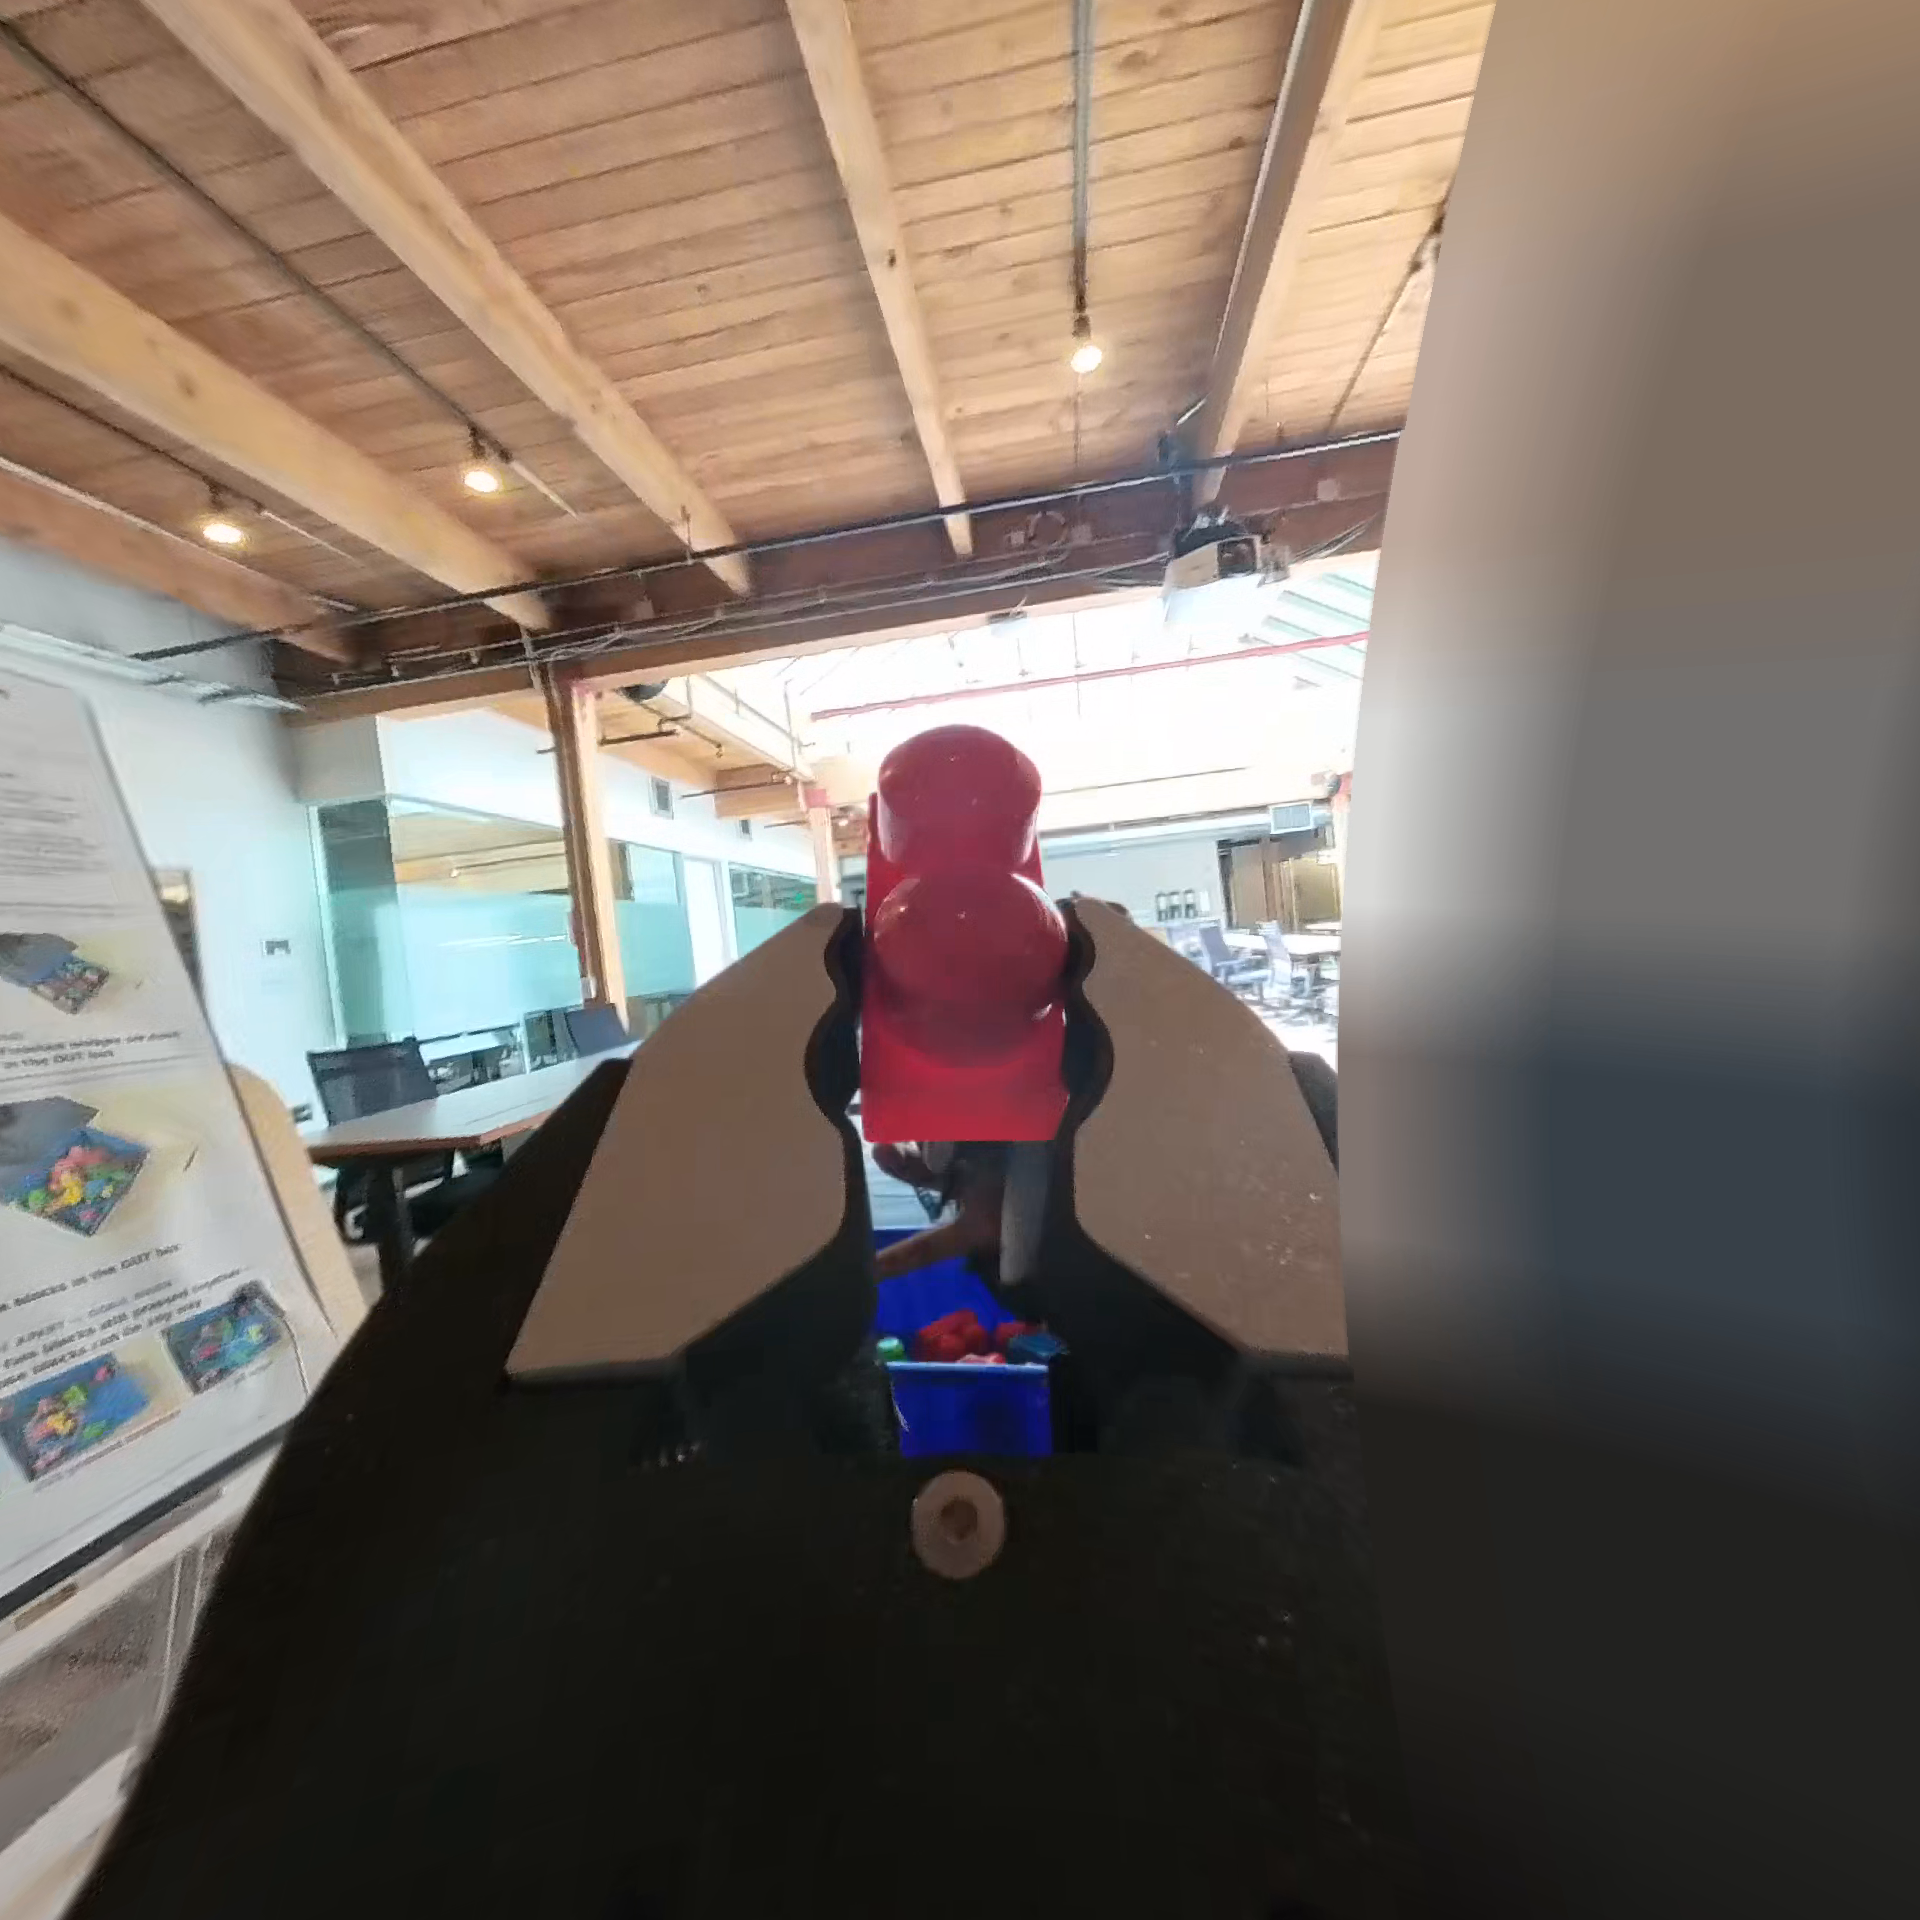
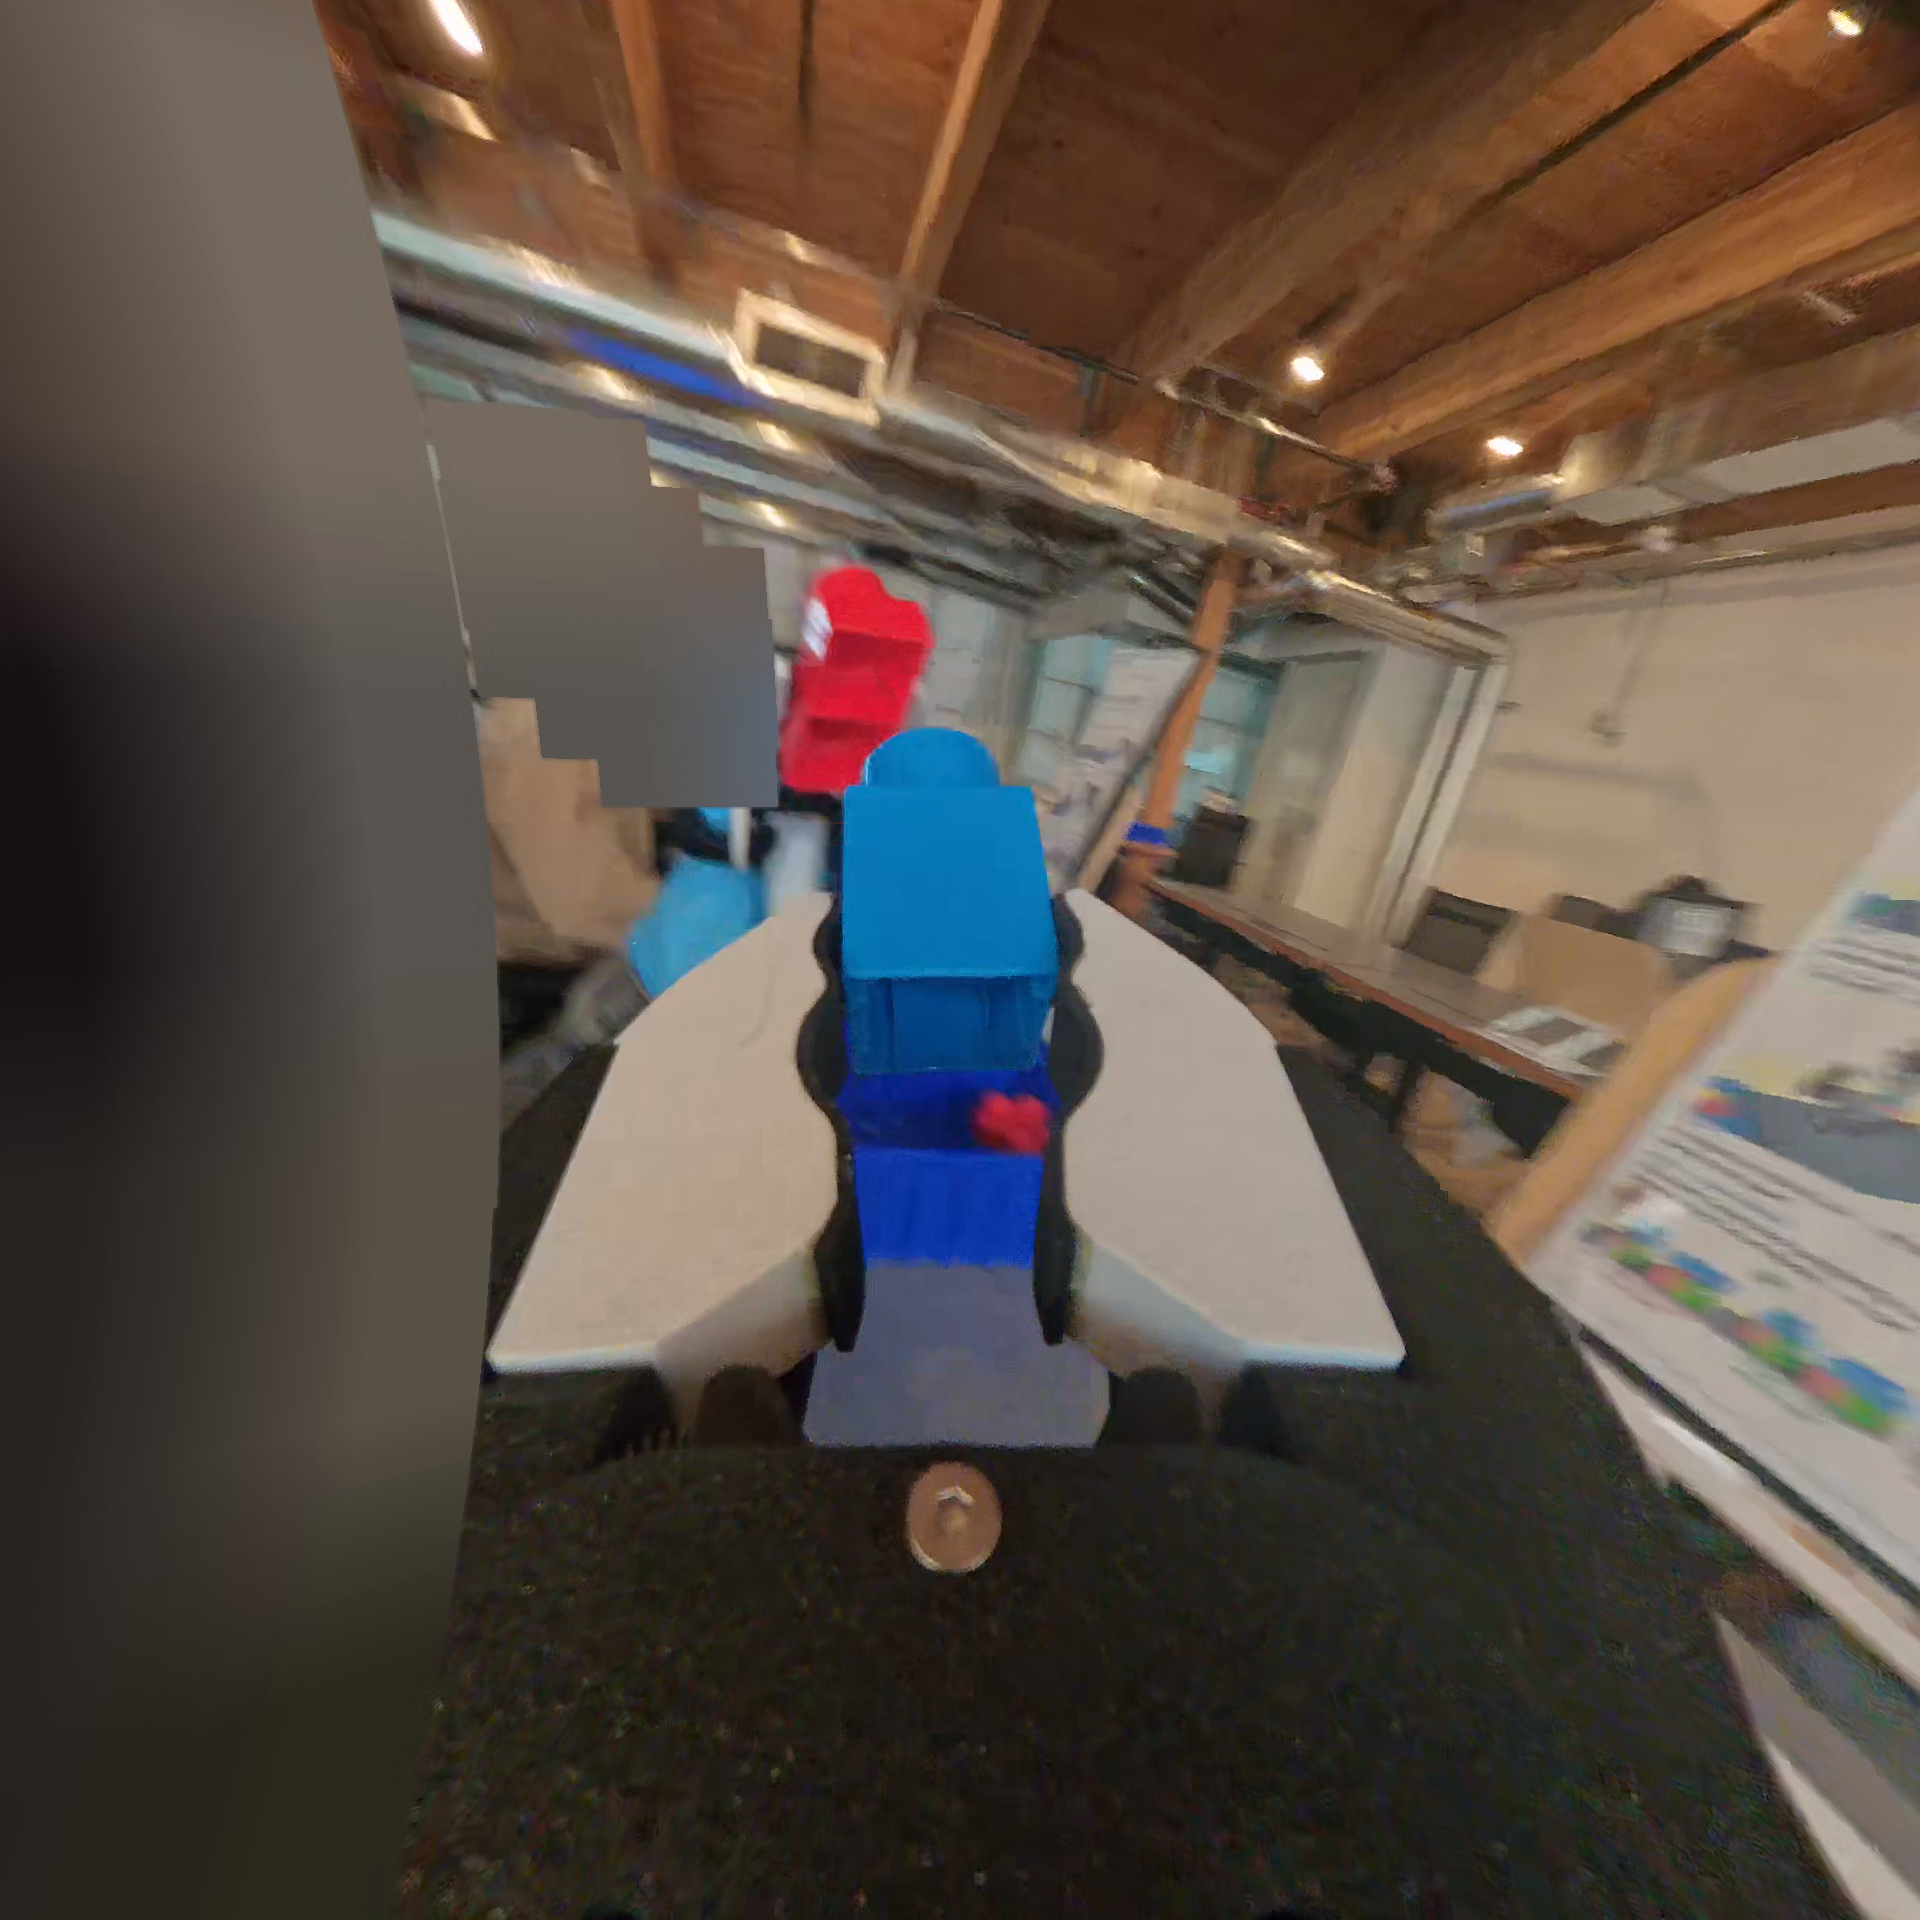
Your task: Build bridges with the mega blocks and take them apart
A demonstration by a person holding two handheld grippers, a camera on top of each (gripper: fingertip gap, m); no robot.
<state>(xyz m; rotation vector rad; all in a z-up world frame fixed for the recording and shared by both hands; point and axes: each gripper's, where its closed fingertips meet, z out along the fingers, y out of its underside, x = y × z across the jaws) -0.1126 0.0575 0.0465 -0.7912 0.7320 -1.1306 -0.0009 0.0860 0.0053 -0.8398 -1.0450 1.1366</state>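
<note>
While both are raised: left gripper [image 1: 964, 1013] clamps red block [image 1: 961, 935], studs toward camera; right gripper [image 2: 943, 997] clamps blue block [image 2: 940, 914]. Red block lies up-left of blue.

Red studded plastic block [image 1: 961, 997] sits between the left gripper [image 1: 961, 1003] fingers — blue plastic bin [image 1: 971, 1403] beyond, below. Blue plastic block [image 2: 940, 925] sits between the right gripper [image 2: 943, 987] fingers — printed instruction sheet [image 2: 1766, 1195] to its right.

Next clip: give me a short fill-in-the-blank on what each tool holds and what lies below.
The left tool is shut on a ____ plastic block.
The right tool is shut on a ____ plastic block.
Below both sits a blue ____ of blocks.

Missing words: red; blue; bin
</note>
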